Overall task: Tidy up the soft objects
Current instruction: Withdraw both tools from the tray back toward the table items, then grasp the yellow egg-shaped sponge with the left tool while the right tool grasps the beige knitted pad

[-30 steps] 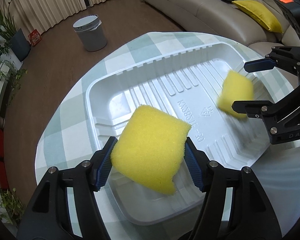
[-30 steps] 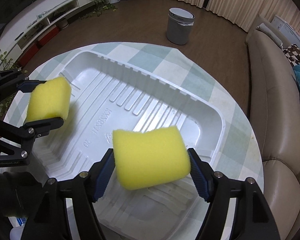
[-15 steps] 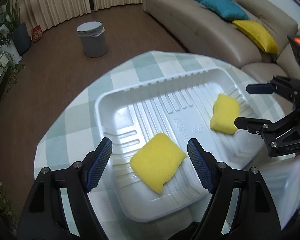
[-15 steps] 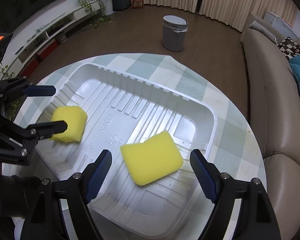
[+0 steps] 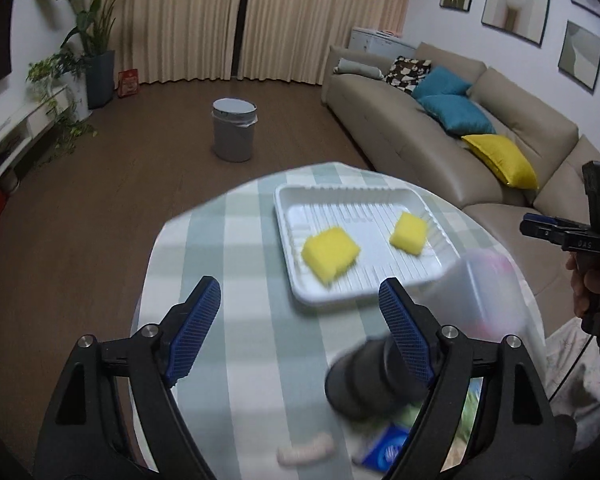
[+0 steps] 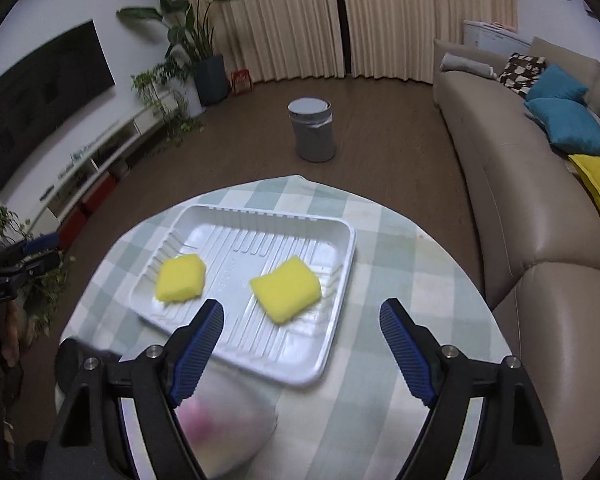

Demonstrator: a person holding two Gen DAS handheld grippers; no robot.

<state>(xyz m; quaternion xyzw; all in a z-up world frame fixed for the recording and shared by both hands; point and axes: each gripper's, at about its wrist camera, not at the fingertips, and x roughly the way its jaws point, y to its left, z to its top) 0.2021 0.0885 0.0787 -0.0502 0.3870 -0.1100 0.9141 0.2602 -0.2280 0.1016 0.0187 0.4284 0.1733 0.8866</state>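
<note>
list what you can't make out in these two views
- Translucent container, left wrist view: motion-blurred; pinkish contents unreadable. Right wrist view: the right gripper's left finger covers part of it.
- Dark cylinder, left wrist view: blurred, partly behind the left gripper's right finger; identity unclear.
- Blue packet and pale item: blurred near the bottom edge.
- Tray embossing: too small.

A grey bucket stands on the floor between potted plants and sofa.
</note>
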